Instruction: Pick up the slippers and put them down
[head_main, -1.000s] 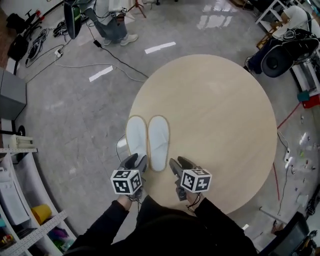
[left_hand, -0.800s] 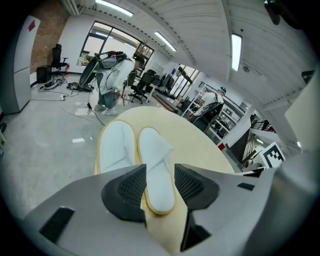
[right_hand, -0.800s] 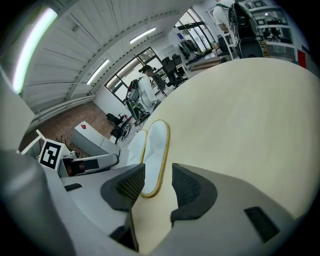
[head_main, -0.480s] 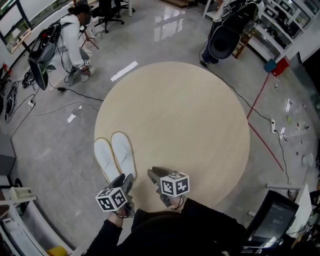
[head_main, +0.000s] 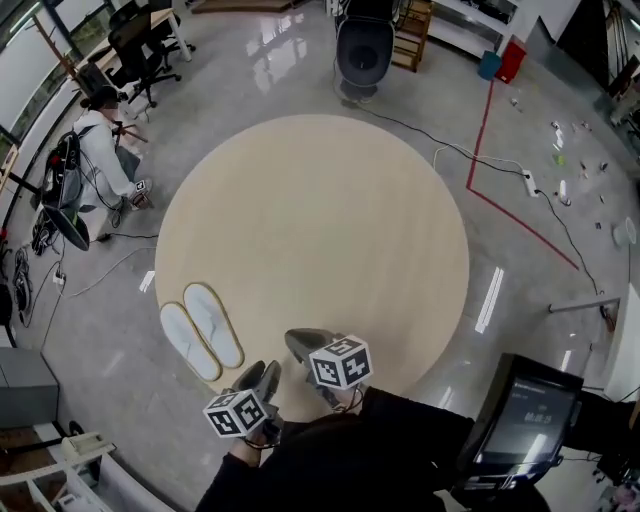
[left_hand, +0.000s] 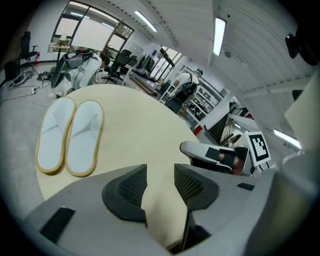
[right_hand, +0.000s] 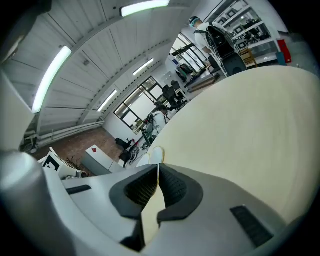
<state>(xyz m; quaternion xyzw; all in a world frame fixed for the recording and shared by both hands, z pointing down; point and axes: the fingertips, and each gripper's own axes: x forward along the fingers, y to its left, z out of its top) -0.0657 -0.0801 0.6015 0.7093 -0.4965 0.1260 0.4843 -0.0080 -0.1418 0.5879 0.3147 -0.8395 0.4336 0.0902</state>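
Two white slippers with tan edging (head_main: 202, 331) lie side by side, flat on the round table's near-left edge. The left gripper view shows the pair (left_hand: 70, 136) ahead and to the left. My left gripper (head_main: 263, 374) hovers to the right of the slippers and clear of them, its jaws open (left_hand: 160, 175) over bare tabletop. My right gripper (head_main: 293, 341) hangs further right, near the table's front edge. Its jaws have just been closing with nothing between them and now stand shut (right_hand: 156, 176). The left gripper view also catches the right gripper (left_hand: 202, 150).
The pale round table (head_main: 330, 210) fills the middle. A person crouches on the floor at the far left (head_main: 92, 150), among cables. An office chair (head_main: 362, 45) stands beyond the table's far edge. A monitor (head_main: 522, 418) sits at the near right.
Both grippers have drawn back from the slippers' heels, to the right and upward. The slippers stay on the table, now off to the left. The right jaws went from open to shut.
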